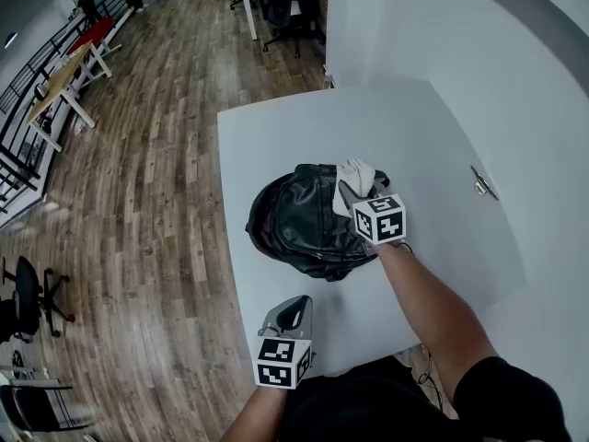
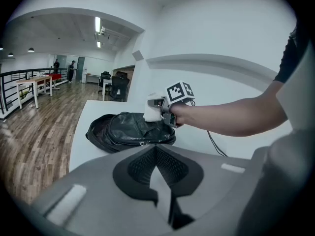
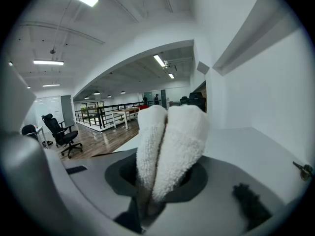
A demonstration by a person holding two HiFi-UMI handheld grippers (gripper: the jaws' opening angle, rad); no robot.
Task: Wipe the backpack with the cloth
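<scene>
left gripper [image 1: 291, 313]: nearest the camera, held low over the near edge of the table [image 1: 267, 145], well apart from the backpack; its jaws are pressed together with nothing between them.
right gripper [image 1: 352, 191]: held over the backpack's end toward the wall; its jaws are pinched on the cloth.
cloth [image 3: 170, 146]: white and fleecy, folded into two thick lobes that stand out past the jaws; in the left gripper view its lower end meets the top of the backpack.
backpack [image 1: 296, 224]: black, shiny and leather-like, lying slumped flat near the middle of the white table, with a zip line along its side.
markings: the left cube [image 1: 281, 362] and the right cube [image 1: 380, 219] carry black-and-white square patterns, not letters.
print on the backpack: too small to tell.
</scene>
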